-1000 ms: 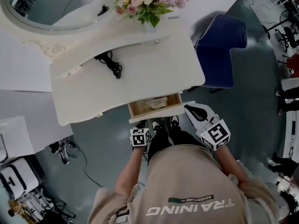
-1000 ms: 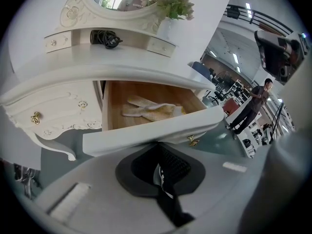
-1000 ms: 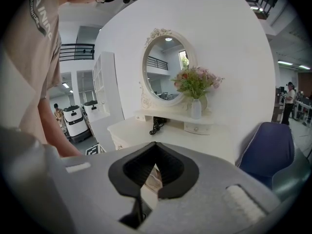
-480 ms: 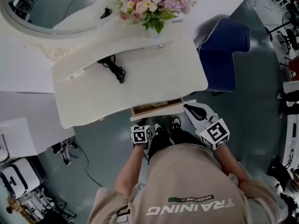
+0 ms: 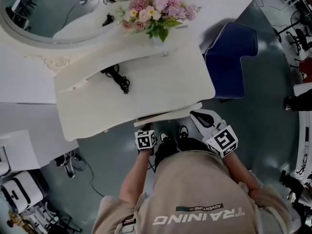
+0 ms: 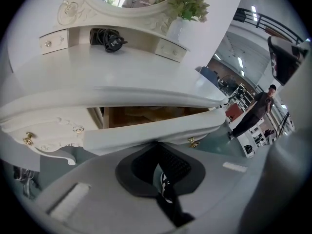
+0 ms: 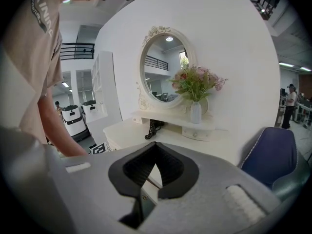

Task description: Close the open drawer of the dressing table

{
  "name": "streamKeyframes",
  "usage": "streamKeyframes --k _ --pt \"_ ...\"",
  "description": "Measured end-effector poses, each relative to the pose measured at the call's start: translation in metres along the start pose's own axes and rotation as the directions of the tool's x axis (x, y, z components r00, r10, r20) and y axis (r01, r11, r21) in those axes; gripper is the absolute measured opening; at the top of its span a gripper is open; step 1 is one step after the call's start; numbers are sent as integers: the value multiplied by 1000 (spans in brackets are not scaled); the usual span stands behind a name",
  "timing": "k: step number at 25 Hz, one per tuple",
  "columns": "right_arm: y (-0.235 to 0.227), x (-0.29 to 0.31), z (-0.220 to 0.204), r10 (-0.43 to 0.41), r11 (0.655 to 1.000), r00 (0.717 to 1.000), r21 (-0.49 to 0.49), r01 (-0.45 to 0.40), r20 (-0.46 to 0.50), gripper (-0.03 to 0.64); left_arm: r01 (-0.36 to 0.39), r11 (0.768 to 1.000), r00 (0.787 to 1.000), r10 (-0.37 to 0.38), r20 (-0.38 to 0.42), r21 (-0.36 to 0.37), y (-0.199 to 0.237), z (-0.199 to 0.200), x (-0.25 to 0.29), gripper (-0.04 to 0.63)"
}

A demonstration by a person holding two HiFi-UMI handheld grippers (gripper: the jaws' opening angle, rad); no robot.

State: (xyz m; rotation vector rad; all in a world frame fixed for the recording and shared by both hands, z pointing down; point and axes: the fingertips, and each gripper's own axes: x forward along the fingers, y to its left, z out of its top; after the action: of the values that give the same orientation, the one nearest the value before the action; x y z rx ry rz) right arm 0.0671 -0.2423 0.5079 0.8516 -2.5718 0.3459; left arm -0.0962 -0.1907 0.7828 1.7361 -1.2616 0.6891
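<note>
Left gripper (image 6: 156, 143), jaws pinched together, is touching the left part of the drawer (image 6: 141, 134) front, sitting slightly ajar under the tabletop (image 6: 97, 72) at mid-frame; off-centre pushing is risking jamming it. Right gripper (image 7: 155, 145), jaws closed on nothing, is hovering beside

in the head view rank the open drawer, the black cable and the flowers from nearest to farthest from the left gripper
From the left gripper:
1. drawer, just ahead of its tips, under the front edge of the tabletop.
2. black cable, lying on the tabletop, farther back and a little left.
3. flowers, farthest, at the back of the tabletop.
</note>
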Motion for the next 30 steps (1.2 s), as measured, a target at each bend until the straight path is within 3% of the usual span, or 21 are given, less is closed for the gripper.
streamKeyframes --k 17,25,30 --pt "-8 0 -9 -48 998 999 28 48 -27 3 12 998 998 -7 67 -60 17 40 16 18" --pt "4 -8 -16 -51 998 999 33 52 -19 3 36 996 996 -29 82 -85 20 38 20 17" --pt "5 -22 -25 -84 996 996 41 85 -23 3 45 997 996 -40 78 -56 9 23 2 18"
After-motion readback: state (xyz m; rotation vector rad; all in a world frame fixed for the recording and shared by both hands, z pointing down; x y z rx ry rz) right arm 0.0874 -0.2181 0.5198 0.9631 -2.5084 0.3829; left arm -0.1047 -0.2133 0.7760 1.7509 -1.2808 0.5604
